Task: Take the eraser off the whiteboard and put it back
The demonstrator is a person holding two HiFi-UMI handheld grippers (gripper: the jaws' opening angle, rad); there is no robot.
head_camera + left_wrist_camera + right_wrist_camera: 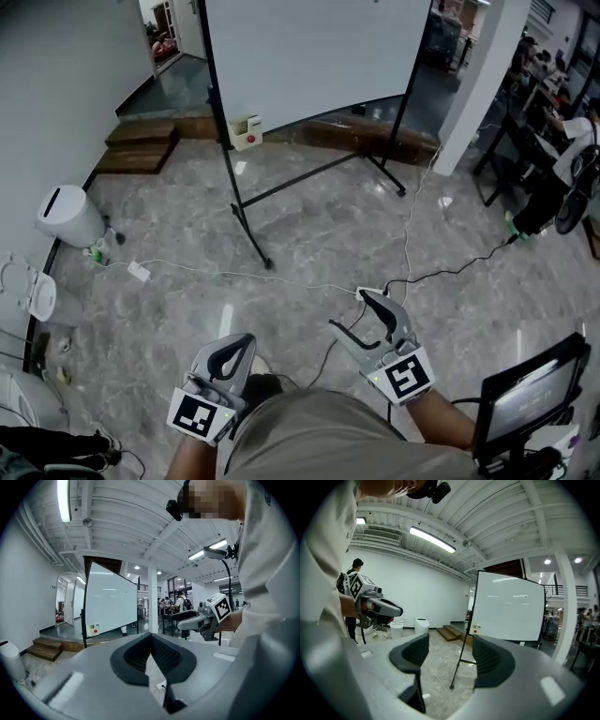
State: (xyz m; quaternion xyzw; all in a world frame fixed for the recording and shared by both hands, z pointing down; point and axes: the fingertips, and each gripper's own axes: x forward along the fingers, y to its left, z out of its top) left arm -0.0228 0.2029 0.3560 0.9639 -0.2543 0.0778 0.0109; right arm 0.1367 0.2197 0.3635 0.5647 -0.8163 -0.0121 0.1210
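Observation:
The whiteboard (309, 56) stands on a black stand across the room. A white eraser (246, 131) with a red dot clings to its lower left corner, also seen as the eraser (93, 630) in the left gripper view and the eraser (476, 629) in the right gripper view. Both grippers are held low near the person's body, far from the board. My left gripper (246, 342) has its jaws together and nothing in them. My right gripper (349, 309) stands open and empty. The whiteboard (511, 606) shows beyond its jaws.
The black stand legs (253, 239) spread over the marble floor. A thin cable (281, 279) runs across the floor ahead. A white bin (67, 216) and wooden steps (141, 145) sit left; a pillar (478, 84), seated people (562, 122) and a monitor (530, 394) right.

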